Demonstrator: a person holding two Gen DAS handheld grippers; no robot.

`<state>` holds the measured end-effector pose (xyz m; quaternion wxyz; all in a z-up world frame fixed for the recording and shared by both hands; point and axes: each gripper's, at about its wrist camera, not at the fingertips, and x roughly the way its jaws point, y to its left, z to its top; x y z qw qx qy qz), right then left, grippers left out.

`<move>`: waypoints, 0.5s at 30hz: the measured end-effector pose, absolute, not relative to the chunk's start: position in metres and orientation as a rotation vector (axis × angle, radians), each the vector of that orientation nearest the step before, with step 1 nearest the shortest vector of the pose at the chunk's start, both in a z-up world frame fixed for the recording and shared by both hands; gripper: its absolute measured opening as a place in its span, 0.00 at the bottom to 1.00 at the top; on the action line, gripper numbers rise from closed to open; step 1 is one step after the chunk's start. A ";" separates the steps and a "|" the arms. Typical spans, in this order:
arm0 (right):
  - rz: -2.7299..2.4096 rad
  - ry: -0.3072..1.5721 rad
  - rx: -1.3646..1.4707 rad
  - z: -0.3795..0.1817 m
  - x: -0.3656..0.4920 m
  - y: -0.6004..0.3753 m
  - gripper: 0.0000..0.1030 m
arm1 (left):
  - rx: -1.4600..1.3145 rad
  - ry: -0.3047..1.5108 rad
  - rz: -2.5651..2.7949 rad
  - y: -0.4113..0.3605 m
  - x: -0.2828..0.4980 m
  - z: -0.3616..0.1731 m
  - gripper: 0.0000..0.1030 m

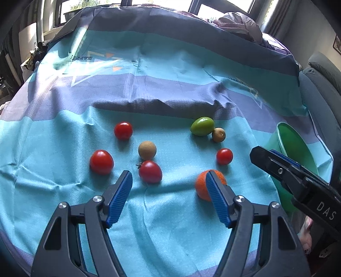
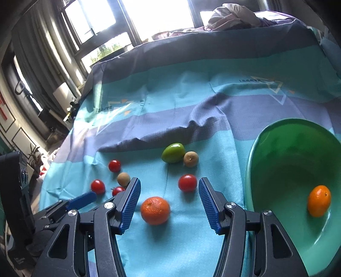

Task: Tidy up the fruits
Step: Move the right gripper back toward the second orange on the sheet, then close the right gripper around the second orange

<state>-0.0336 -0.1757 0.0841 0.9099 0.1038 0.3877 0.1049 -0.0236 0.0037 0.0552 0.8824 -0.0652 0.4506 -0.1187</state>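
Fruits lie on a blue patterned cloth. My left gripper is open and empty, a red tomato just ahead between its fingers and an orange mandarin behind its right finger. My right gripper is open and empty, with the mandarin lying between its fingers. A green bowl at the right holds a small orange fruit. A green fruit, two brown round fruits and several red tomatoes lie further ahead.
The right gripper shows in the left wrist view in front of the bowl. A raised fold of cloth runs behind the fruits. Crumpled bedding and windows lie beyond the far edge.
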 end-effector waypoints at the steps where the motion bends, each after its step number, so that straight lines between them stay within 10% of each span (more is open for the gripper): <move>1: 0.222 0.805 0.209 0.085 -0.033 -0.176 0.57 | -0.133 0.935 -0.247 0.004 -0.024 0.056 0.69; 15: 0.362 0.933 0.365 0.071 -0.028 -0.172 0.51 | -0.102 0.973 -0.334 -0.025 -0.029 0.046 0.67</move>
